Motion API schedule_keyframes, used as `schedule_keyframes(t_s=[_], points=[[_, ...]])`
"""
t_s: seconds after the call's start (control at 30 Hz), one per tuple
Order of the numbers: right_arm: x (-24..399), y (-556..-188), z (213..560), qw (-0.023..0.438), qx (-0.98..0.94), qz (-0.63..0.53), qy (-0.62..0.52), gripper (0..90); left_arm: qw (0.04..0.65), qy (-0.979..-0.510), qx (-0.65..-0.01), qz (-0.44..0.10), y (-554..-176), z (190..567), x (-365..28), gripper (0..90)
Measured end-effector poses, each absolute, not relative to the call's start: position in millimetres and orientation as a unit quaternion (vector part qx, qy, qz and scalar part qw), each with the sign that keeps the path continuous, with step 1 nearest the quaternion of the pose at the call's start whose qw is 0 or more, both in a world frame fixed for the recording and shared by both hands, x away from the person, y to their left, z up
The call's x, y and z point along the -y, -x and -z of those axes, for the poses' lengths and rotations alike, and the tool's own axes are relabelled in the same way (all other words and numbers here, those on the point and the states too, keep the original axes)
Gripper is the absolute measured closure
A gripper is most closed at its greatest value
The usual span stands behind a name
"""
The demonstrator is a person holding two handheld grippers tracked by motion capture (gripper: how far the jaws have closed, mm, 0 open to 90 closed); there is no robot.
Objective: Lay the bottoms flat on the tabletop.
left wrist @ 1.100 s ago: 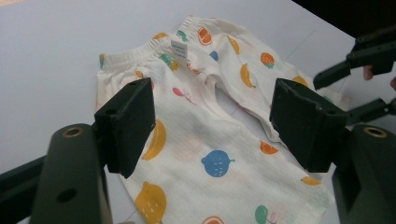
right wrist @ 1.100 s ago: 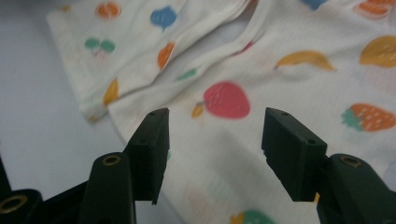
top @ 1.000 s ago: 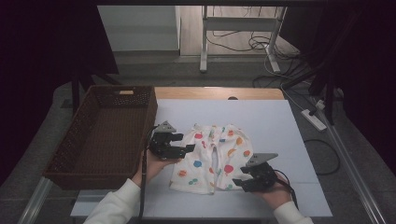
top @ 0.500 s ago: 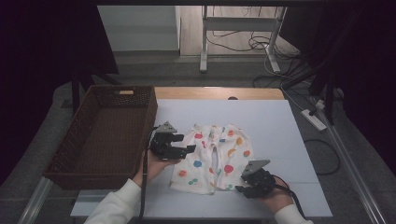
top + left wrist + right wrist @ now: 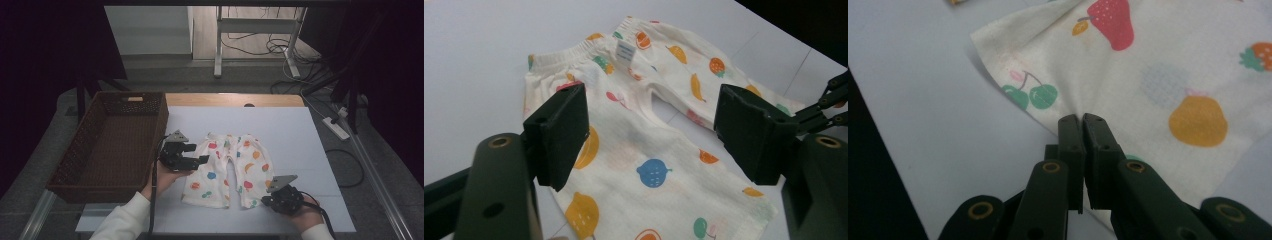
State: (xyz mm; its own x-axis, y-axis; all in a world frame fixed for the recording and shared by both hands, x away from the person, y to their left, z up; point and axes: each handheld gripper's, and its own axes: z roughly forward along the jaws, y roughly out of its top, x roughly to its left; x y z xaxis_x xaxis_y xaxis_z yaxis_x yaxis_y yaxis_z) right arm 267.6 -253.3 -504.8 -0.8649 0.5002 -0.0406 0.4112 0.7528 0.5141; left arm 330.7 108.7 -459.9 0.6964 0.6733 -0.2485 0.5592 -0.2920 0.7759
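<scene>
Trousers [image 5: 227, 169] hem pinched by right gripper [image 5: 1082, 120], just closing; left gripper [image 5: 651, 130] spread above waistband

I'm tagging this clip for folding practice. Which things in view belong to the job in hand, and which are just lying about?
In the job:
- fruit-print baby trousers, flat on the white table
- right tongs, just closed on a trouser-leg hem
- left tongs, open over the waist end

Lying about:
- brown wicker basket, left of the table
- power strip and cables on the floor
</scene>
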Motion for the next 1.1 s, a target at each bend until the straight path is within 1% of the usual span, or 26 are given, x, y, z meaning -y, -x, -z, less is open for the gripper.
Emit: schedule_keyframes(t_s=[0.1,0.13,0.17,0.2,0.23,0.37,0.43,0.53,0.67,0.8,0.97,1.03,1.1], points=[[259,-264,504,0.093,-0.93,-0.255,-0.247,86.1,0.454,-0.802,-0.382,-0.065,-331,459,-107,28.9],[259,-263,503,0.096,-0.929,-0.259,-0.246,82.3,0.454,-0.803,-0.381,-0.065,-330,459,-106,28.9],[258,-262,501,0.103,-0.927,-0.27,-0.239,73.1,0.454,-0.803,-0.381,-0.065,-331,459,-106,28.8],[255,-260,499,0.113,-0.923,-0.283,-0.236,66.2,0.454,-0.803,-0.38,-0.066,-331,459,-106,28.8],[251,-258,496,0.118,-0.919,-0.298,-0.232,62.7,0.454,-0.803,-0.381,-0.066,-332,459,-105,28.7],[225,-252,487,0.109,-0.901,-0.362,-0.213,57.0,0.454,-0.801,-0.386,-0.066,-334,459,-107,28.7],[209,-250,487,0.1,-0.897,-0.381,-0.2,56.2,0.454,-0.8,-0.385,-0.068,-334,459,-107,28.7],[184,-250,492,0.091,-0.901,-0.384,-0.179,54.0,0.454,-0.801,-0.384,-0.069,-333,458,-108,28.6],[155,-254,503,0.081,-0.912,-0.369,-0.161,47.1,0.456,-0.799,-0.385,-0.069,-334,458,-108,28.3],[133,-258,511,0.082,-0.92,-0.357,-0.141,45.4,0.455,-0.799,-0.386,-0.068,-334,458,-109,28.1],[113,-263,520,0.075,-0.929,-0.337,-0.132,46.4,0.453,-0.8,-0.387,-0.067,-334,459,-108,27.9],[107,-264,523,0.076,-0.934,-0.325,-0.129,49.3,0.453,-0.801,-0.387,-0.068,-334,460,-108,27.8],[103,-264,525,0.071,-0.936,-0.321,-0.123,55.6,0.453,-0.8,-0.388,-0.067,-334,460,-107,27.8]])
